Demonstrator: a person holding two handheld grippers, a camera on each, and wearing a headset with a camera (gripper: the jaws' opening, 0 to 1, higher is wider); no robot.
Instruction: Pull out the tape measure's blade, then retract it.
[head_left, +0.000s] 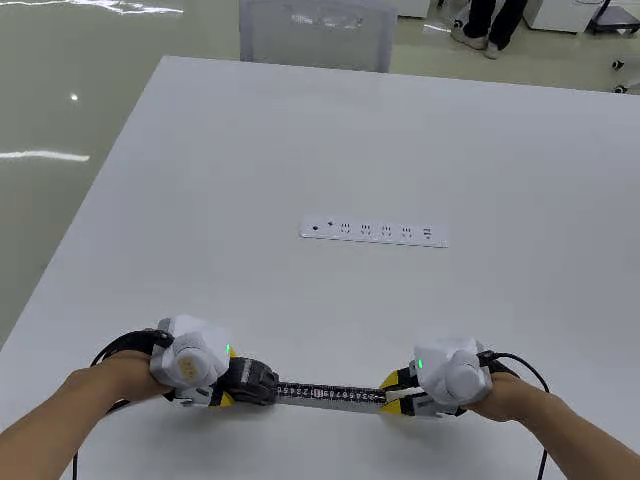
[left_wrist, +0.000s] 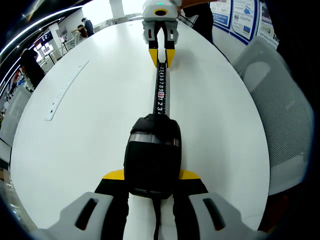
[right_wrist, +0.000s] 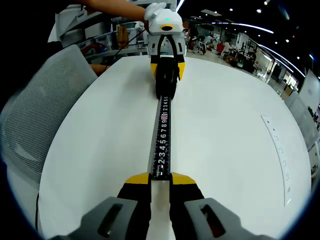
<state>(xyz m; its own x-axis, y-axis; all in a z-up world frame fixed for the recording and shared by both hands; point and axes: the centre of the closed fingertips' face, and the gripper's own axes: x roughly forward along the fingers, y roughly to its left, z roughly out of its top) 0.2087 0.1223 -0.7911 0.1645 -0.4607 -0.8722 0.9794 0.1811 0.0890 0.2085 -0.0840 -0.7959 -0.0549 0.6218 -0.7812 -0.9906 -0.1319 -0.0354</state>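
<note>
A black tape measure case (head_left: 250, 381) rests on the white table (head_left: 350, 160) near its front edge, and my left gripper (head_left: 222, 384) is shut on it. In the left gripper view the case (left_wrist: 152, 152) sits between the yellow-tipped jaws. The dark numbered blade (head_left: 328, 392) stretches rightwards from the case to my right gripper (head_left: 392, 391), which is shut on the blade's end. In the right gripper view the blade (right_wrist: 162, 140) runs from the jaws straight to the case (right_wrist: 165, 80) held by the other gripper. The blade (left_wrist: 160, 92) lies flat just above the tabletop.
A white power strip (head_left: 373, 232) lies mid-table beyond the grippers. A grey mesh chair (head_left: 315, 30) stands at the far table edge, and another chair (right_wrist: 35, 115) is beside the table near me. A person's legs (head_left: 490, 25) stand at the back right.
</note>
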